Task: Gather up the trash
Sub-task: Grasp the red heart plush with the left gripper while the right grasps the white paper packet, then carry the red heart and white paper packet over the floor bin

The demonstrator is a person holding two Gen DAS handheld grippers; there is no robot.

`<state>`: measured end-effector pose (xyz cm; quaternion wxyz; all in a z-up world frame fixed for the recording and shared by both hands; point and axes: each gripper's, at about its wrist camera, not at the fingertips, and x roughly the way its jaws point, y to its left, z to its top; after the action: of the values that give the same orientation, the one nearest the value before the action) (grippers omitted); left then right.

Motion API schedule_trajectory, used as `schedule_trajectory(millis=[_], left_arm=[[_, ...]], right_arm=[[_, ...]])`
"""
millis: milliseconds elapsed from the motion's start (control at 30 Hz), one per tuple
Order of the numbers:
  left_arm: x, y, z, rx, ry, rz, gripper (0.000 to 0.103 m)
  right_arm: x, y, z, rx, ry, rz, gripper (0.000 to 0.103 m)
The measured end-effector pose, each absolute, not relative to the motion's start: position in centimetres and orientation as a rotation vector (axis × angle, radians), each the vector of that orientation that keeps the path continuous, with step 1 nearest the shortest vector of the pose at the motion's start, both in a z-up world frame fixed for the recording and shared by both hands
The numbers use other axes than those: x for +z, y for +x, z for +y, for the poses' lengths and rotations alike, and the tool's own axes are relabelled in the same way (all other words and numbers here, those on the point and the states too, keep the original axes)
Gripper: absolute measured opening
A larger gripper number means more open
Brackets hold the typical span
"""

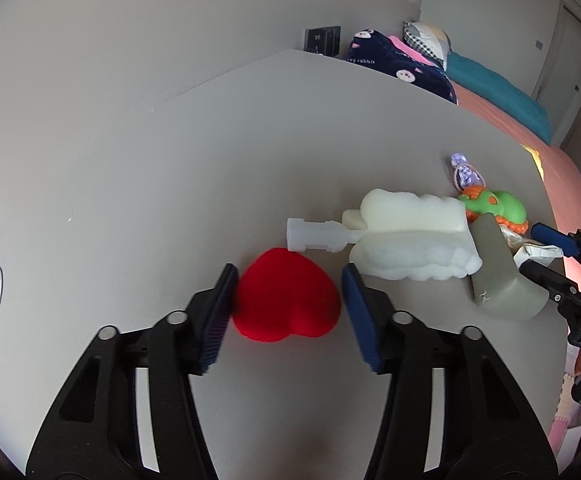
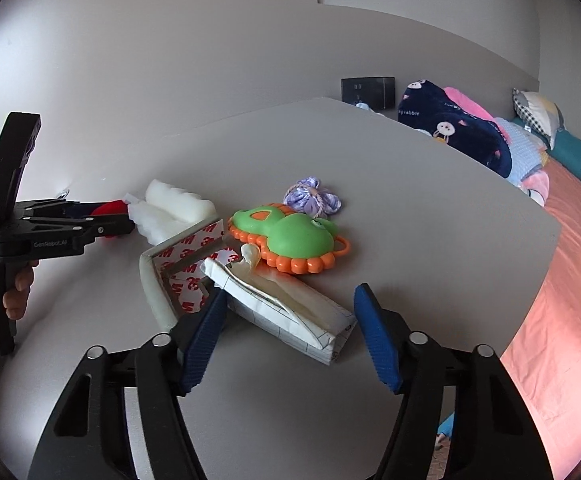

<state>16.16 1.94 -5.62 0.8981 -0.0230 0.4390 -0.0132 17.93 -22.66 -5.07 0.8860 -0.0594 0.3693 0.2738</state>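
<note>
Both hand-held grippers gape: left (image 1: 288, 300) around one red heart (image 1: 286, 300), right (image 2: 286, 328) around one packet (image 2: 290, 316).

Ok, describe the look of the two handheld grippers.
Both match: the left gripper and right gripper have black plastic frames with silver pivot bolts and ribbed dark-blue pads. Seen side-on, each has a black pistol handle with white lettering on the body.

I see heart cushion (image 1: 286, 294) lower centre on table (image 1: 130, 200), foam brush (image 1: 402, 236) to its upper right, frog toy (image 1: 498, 208) farther right, beside corner guard (image 1: 498, 276).
</note>
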Motion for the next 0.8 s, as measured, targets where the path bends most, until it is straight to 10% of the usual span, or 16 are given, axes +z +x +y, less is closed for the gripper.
schedule_trajectory(millis=[200, 333, 800], left_arm=[[-5.7, 16.3, 1.8, -0.033, -0.04, 0.908, 0.048], [-5.5, 16.1, 1.7, -0.017, -0.029, 0.896, 0.048], [-3.9, 13.0, 1.0, -0.018, -0.018, 0.857, 0.048]], right_arm=[[-5.1, 17.6, -22.4, 0.555, -0.164, 0.778, 0.047], [-4.7, 16.9, -22.2, 0.571, -0.151, 0.783, 0.013], [-3.2, 13.9, -22.3, 0.547, -0.093, 0.78, 0.007]])
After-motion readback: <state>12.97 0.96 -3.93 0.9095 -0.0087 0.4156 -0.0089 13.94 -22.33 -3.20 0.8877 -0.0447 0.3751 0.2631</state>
